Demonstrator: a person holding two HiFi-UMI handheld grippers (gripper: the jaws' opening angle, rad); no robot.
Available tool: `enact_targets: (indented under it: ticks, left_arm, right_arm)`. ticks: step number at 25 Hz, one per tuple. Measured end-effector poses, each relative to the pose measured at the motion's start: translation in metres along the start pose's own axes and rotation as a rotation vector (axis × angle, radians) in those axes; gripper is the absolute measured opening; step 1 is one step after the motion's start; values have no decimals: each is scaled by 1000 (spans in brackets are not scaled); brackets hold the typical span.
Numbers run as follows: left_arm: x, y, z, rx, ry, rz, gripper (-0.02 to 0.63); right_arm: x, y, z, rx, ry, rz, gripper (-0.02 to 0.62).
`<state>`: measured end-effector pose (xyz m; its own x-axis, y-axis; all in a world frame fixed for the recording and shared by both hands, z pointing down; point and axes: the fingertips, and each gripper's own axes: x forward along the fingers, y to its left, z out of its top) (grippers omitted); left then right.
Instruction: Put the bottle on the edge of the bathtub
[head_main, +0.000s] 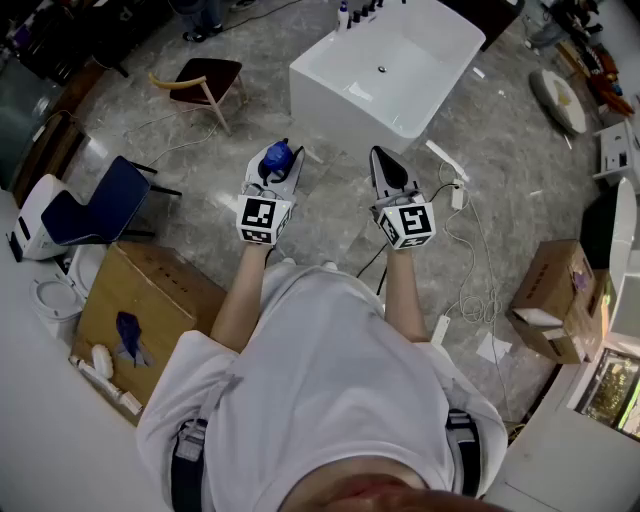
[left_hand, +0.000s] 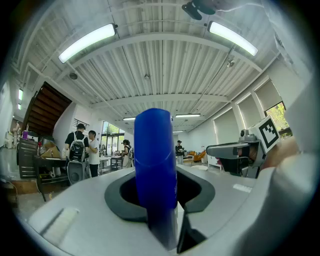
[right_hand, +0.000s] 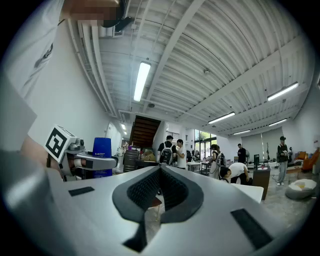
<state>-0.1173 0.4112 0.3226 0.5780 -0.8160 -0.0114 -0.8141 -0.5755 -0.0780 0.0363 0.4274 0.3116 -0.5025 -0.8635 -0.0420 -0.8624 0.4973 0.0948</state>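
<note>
A blue bottle (head_main: 277, 156) stands between the jaws of my left gripper (head_main: 276, 160), which is shut on it. In the left gripper view the blue bottle (left_hand: 155, 165) rises upright out of the jaws and fills the middle. My right gripper (head_main: 385, 166) is shut with nothing in it; its jaws (right_hand: 160, 187) meet in the right gripper view, where the blue bottle (right_hand: 102, 149) shows at the left. The white bathtub (head_main: 330, 75) stands on the floor ahead of both grippers, its near rim a short way beyond them. Several small bottles (head_main: 358, 12) line its far edge.
A wooden chair (head_main: 205, 82) stands left of the tub and a blue chair (head_main: 95, 205) nearer left. Cardboard boxes (head_main: 140, 310) (head_main: 555, 295) sit at both sides. White cables (head_main: 470, 260) trail over the floor at right. Several people (right_hand: 172, 150) stand far off.
</note>
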Motion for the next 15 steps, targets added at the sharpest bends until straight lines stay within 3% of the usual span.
enact_targets:
  ticks: [15]
  left_arm:
    - [9,-7,-3,-9,32,14,129]
  right_arm:
    - [-4,-16,0,25,-11,0,-2]
